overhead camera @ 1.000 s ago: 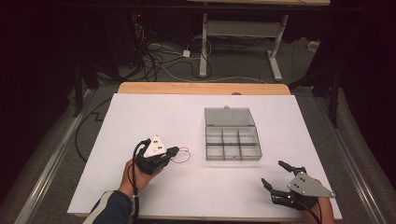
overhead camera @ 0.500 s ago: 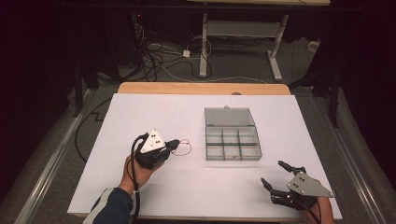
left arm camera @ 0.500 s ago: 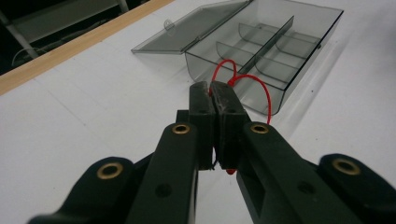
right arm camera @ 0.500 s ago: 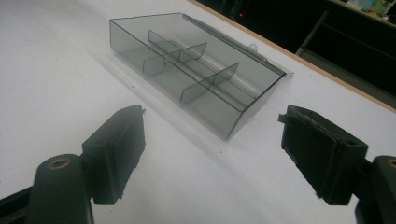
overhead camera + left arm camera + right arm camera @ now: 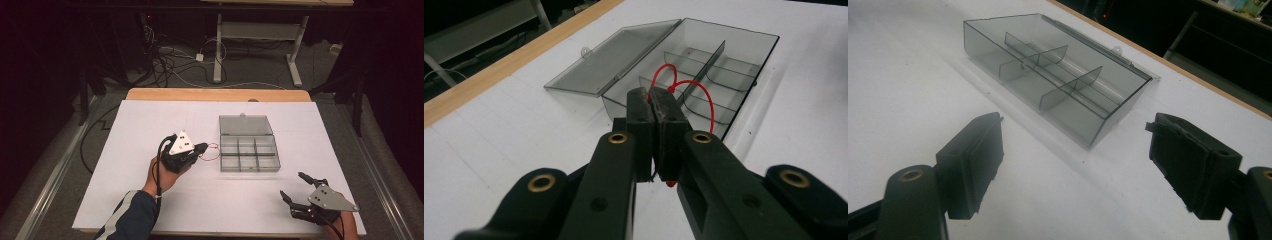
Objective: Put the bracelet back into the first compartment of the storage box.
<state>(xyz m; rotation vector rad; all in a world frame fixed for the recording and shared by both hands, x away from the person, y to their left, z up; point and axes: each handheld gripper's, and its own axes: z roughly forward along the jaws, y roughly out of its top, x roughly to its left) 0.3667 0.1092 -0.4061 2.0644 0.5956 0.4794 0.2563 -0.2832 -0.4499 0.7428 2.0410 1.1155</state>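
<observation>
Jaws of left gripper (image 5: pixel 651 107) clamped on red wire loop (image 5: pixel 694 92), just at 9 o'clock of open compartment box (image 5: pixel 248 154); drop into compartment pending. Right gripper (image 5: pixel 300 187) jaws apart, idle at 5 o'clock.

Clear glossy plastic box (image 5: pixel 248 150), matt tbl (image 5: pixel 150 125)

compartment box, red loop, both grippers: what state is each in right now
compartment box: lid open, laid flat behind it, compartments empty
red loop: pinched in the left gripper, hanging at the box's near edge
left gripper: shut on the red loop
right gripper: open, holding nothing
</observation>
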